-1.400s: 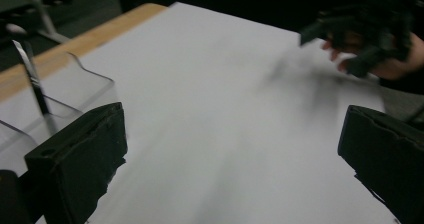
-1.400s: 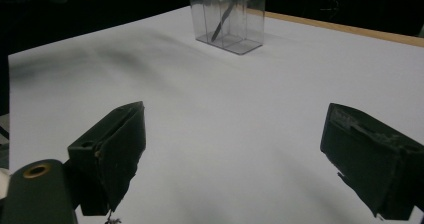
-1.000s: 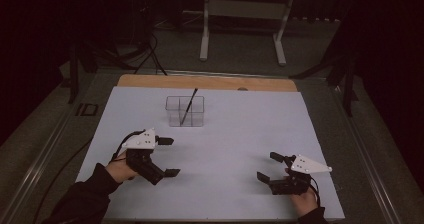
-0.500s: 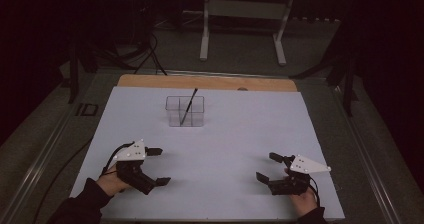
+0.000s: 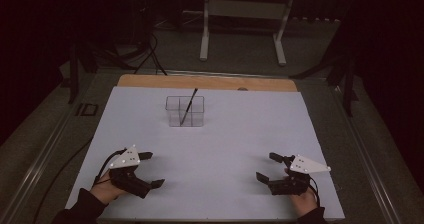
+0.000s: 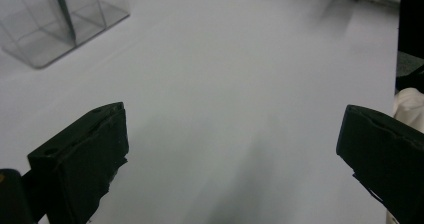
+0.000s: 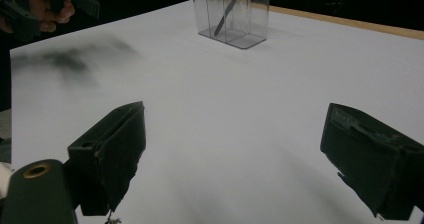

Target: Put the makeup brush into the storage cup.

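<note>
High view: clear bin far; white sheet bare.

2 tongs, 1 clear divided container, 1 dark pen, 1 white table sheet

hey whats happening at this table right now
A person holds a two-jaw gripper in each hand over a white sheet, near their edge of the table. Both the left gripper and the right gripper have their jaws wide open and hold nothing. Farther back stands a clear divided container with a dark pen-like stick leaning in it, untouched.
</note>
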{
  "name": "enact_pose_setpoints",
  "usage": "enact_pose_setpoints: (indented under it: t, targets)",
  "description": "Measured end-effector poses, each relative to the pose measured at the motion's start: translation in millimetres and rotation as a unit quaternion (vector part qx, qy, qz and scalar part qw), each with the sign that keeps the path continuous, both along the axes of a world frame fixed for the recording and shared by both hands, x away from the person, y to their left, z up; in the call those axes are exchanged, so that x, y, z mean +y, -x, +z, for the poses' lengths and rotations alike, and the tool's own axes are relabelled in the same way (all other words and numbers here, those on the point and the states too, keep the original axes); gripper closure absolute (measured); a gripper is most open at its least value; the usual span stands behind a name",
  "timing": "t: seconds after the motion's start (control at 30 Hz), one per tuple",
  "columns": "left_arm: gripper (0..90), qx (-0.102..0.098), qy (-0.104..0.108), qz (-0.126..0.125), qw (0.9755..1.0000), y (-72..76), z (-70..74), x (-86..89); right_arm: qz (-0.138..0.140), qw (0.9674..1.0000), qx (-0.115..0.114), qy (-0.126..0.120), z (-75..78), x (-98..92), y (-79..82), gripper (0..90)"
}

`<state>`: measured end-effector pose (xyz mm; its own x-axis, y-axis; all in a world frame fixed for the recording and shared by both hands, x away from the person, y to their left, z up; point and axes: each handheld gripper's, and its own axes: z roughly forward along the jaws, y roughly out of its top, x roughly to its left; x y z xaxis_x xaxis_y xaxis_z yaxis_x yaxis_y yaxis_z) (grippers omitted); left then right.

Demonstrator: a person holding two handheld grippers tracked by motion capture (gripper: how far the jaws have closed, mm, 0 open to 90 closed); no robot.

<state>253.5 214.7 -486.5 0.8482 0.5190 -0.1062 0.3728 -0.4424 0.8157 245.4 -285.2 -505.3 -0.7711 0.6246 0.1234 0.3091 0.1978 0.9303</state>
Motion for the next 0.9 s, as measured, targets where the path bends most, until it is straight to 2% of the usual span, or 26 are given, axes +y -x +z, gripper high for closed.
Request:
enact_pose_setpoints:
  t: [0.33,0.4,0.6,0.7,0.9]
  targets:
    - [1.6,0.003,0.018,0.05,0.9986,5.1,-11.3,21.1,0.003,1.0,0.001,0.0,-0.3,0.6,-0.2,11.0]
    - [1.6,0.005,0.024,0.052,0.9983,5.8,-12.7,24.4,0.003,1.0,0.0,0.0,0.0,0.3,0.0,11.0]
    - [1.6,0.001,0.018,0.051,0.9986,7.4,-16.1,28.5,0.0,1.0,0.005,0.001,-0.7,-0.4,-0.6,11.0]
    - [1.6,0.006,0.022,0.05,0.9985,7.7,-18.9,31.2,0.001,1.0,0.005,-0.002,-0.8,-0.5,-0.9,11.0]
    - [1.7,0.013,0.012,0.045,0.9988,7.4,-23.7,29.0,0.006,1.0,0.006,0.0,-0.5,0.3,-0.3,11.0]
